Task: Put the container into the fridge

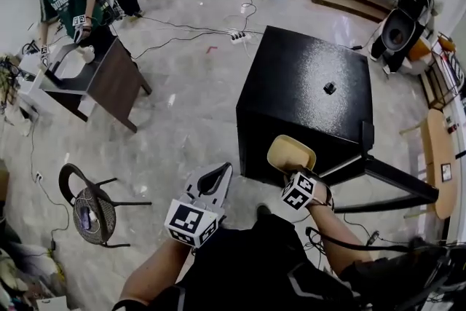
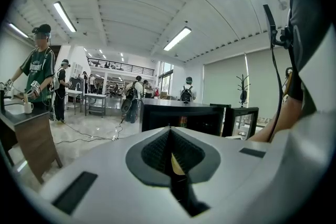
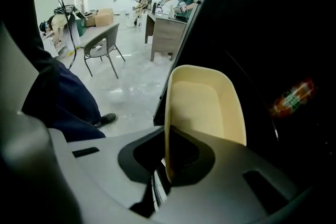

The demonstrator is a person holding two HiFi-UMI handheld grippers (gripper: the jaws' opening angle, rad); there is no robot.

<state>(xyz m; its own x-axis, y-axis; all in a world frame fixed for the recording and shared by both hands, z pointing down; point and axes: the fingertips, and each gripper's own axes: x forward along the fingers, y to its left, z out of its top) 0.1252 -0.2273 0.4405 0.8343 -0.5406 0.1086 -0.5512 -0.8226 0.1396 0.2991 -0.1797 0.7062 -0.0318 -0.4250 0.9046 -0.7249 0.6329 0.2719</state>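
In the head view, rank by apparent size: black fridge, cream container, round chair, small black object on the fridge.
1. black fridge
2. round chair
3. cream container
4. small black object
The container sits nearer the camera, which inflates it.

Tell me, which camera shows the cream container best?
The right gripper view: the container fills the frame, its rim pinched in the right claw. The head view shows it small, from above, by the black fridge. The left gripper view does not show it.
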